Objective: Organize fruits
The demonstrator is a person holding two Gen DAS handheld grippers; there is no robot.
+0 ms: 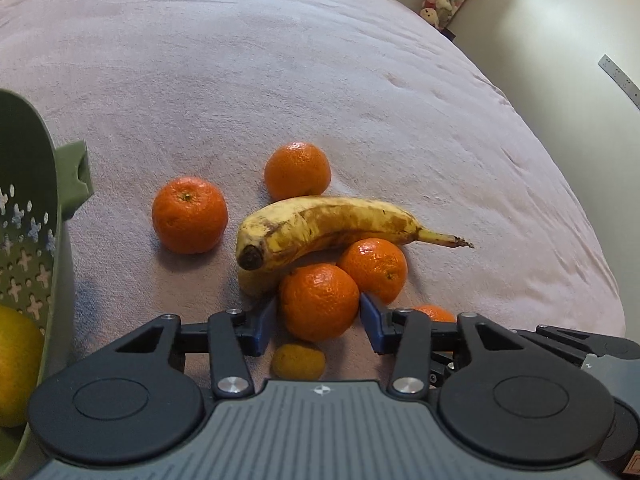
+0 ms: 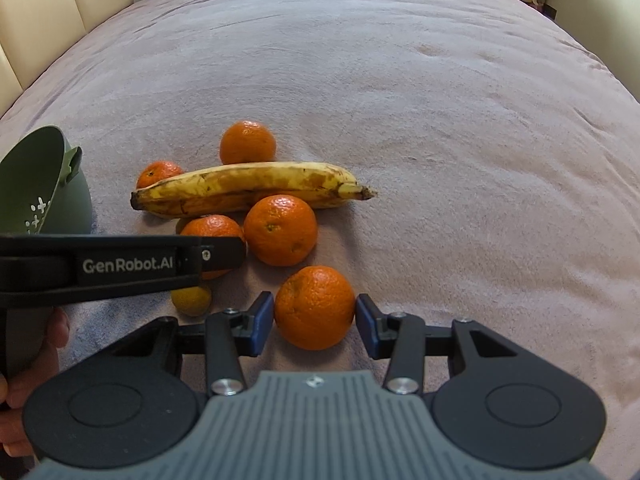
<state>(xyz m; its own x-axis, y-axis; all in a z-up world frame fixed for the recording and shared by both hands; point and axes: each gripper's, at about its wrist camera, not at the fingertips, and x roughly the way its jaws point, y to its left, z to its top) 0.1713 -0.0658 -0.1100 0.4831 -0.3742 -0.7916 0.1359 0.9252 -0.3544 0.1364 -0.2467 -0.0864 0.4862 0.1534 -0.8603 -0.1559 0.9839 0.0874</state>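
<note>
The banana (image 1: 320, 228) lies on the bed (image 1: 280, 80), the landmark here. Just in front of it, the left tool (image 1: 319, 322) has its blue pads against a mandarin (image 1: 319, 300), gripping it. Nearer still, apart from the banana, the right tool (image 2: 315, 320) clamps another mandarin (image 2: 315, 307). Two mandarins sit behind the banana. Left of it stands the green colander (image 1: 36, 200), holding a yellow fruit (image 1: 16, 364).

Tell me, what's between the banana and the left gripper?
In the left wrist view, two mandarins sit there: one right between the left gripper's blue pads, another beside it against the banana.
</note>
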